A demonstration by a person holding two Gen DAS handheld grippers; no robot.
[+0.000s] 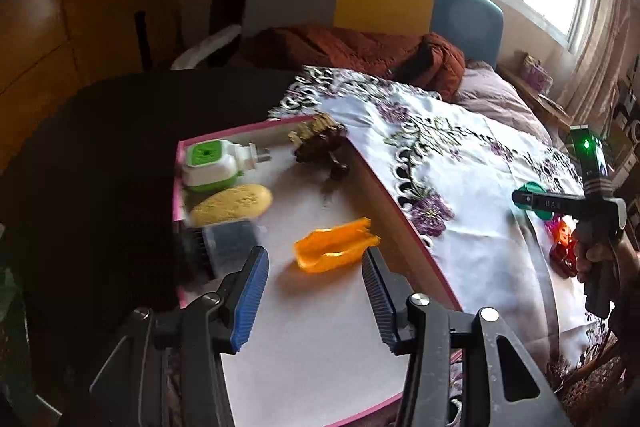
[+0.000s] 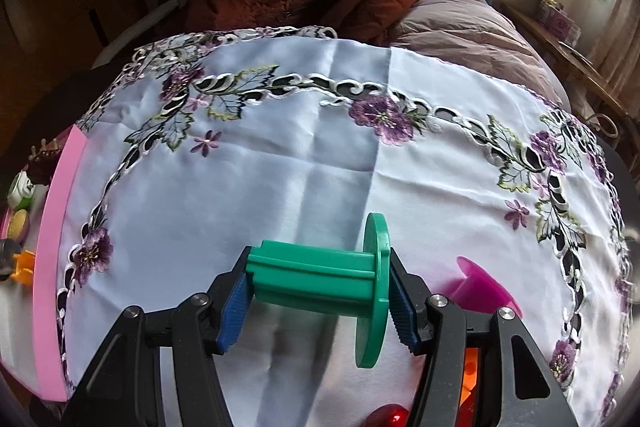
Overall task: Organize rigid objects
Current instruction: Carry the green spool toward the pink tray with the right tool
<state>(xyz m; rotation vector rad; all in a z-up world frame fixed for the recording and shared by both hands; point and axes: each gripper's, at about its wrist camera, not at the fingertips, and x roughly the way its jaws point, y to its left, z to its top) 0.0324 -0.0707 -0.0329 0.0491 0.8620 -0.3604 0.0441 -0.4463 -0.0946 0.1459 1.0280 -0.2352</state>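
My left gripper [image 1: 316, 291] is open and empty, above the pink-rimmed box [image 1: 404, 231]. An orange plastic piece [image 1: 336, 245] lies in the box just ahead of its fingertips. The box also holds a green-and-white plug-in device [image 1: 212, 163], a yellow oval stone [image 1: 232, 205], a dark brush [image 1: 224, 247] and a brown clip [image 1: 320, 147]. My right gripper [image 2: 316, 303] is shut on a green plastic spool [image 2: 320, 281], held above the embroidered white cloth [image 2: 280, 147]. It also shows in the left wrist view [image 1: 532, 203].
A magenta spool [image 2: 480, 291] lies on the cloth right of the green one, with red and orange items [image 2: 400, 415] under my right gripper. The box's pink wall [image 2: 52, 267] stands at the far left. A rust-coloured jacket [image 2: 312, 3] and bedding lie behind.
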